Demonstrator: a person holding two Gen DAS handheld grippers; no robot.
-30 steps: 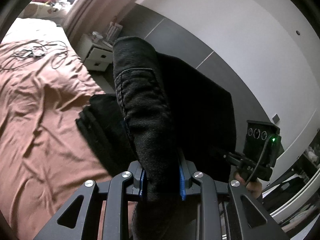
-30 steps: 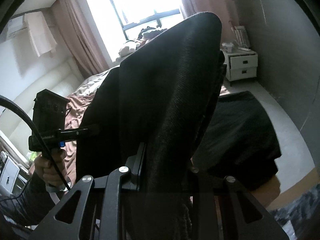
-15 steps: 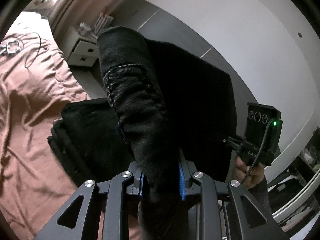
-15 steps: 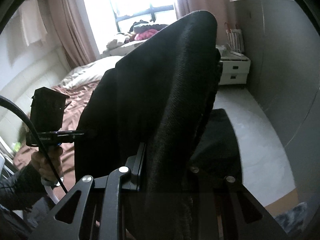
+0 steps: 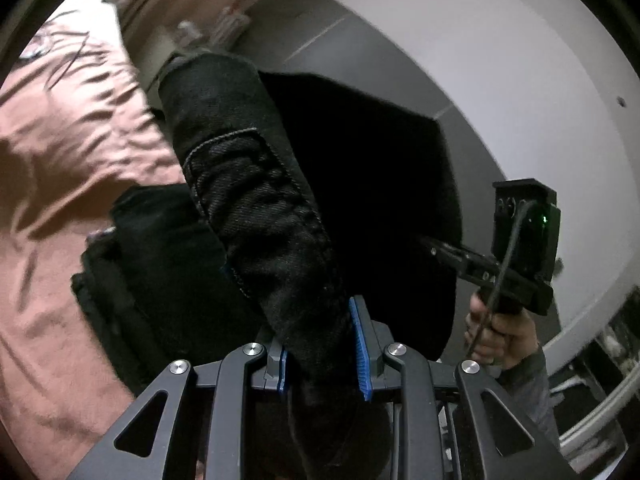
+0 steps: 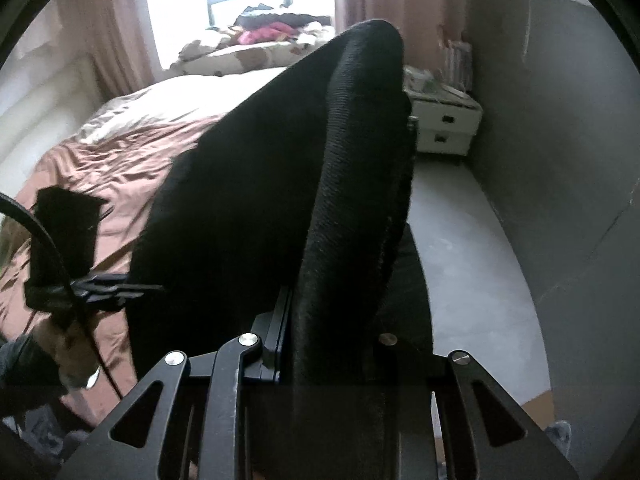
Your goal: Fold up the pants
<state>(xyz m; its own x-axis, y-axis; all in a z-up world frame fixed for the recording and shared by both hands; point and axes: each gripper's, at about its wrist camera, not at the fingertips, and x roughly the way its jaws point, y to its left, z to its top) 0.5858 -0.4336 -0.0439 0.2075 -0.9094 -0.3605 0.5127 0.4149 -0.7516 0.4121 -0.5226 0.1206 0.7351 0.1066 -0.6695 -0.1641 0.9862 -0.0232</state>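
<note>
— Tongs first: how are they set?
— On the left tongs (image 5: 320,344), the blue pads are pinched on a thick bunched fold of the black pants (image 5: 256,200), stitching visible. On the right tongs (image 6: 332,344), the jaws are opening, yet cloth of the same pants (image 6: 260,200) is still gripped between them.

— Where are the pants?
— They are held up in the air between both tongs, stretched as a dark sheet; a lower part is seen resting on the pink bed (image 5: 60,168), near its edge.

— What is seen around that?
— The right hand (image 5: 500,328) is seen gripping its handle. A white nightstand (image 6: 444,124) is placed by the grey wall (image 6: 560,140), and a heap of clothes (image 6: 272,32) is piled below the bright window.
</note>
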